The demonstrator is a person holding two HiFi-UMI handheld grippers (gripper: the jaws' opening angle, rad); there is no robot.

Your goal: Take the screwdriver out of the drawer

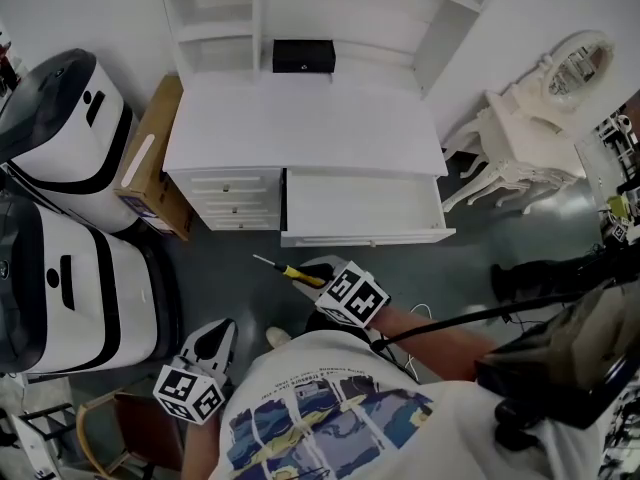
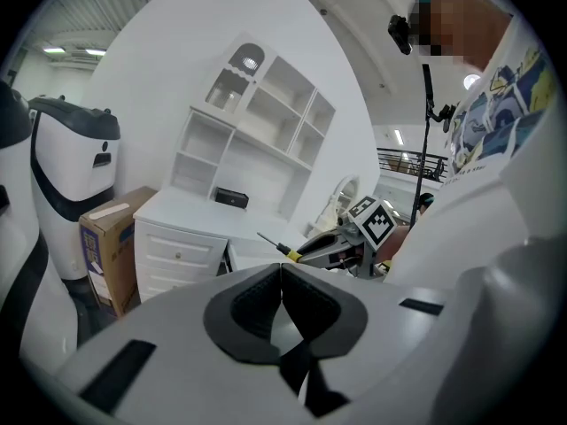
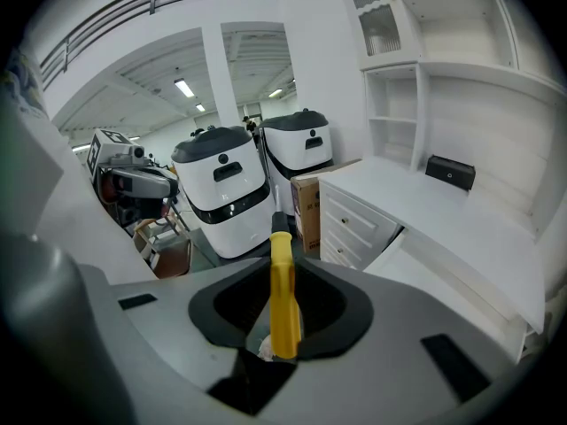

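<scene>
Yellow-handled, seemingly black-collared screwdriver (image 3: 283,312) sits clamped in right hand-held gripper (image 3: 283,277); left hand-held gripper (image 2: 282,289) closed.

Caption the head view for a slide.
Right gripper holds the screwdriver out in front of the open drawer; left gripper empty, jaws shut.

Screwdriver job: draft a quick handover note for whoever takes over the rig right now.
Right gripper: shut on the screwdriver, fingers on its yellow handle, shaft pointing out ahead.
Left gripper: shut, nothing in it, held low beside the person.
Drawer: pulled open under the white desk; what shows of its inside looks bare.
Done: the screwdriver is out of the drawer, held over the floor in front of it.
Left: probably just set the screwdriver down; the drawer is open.
</scene>
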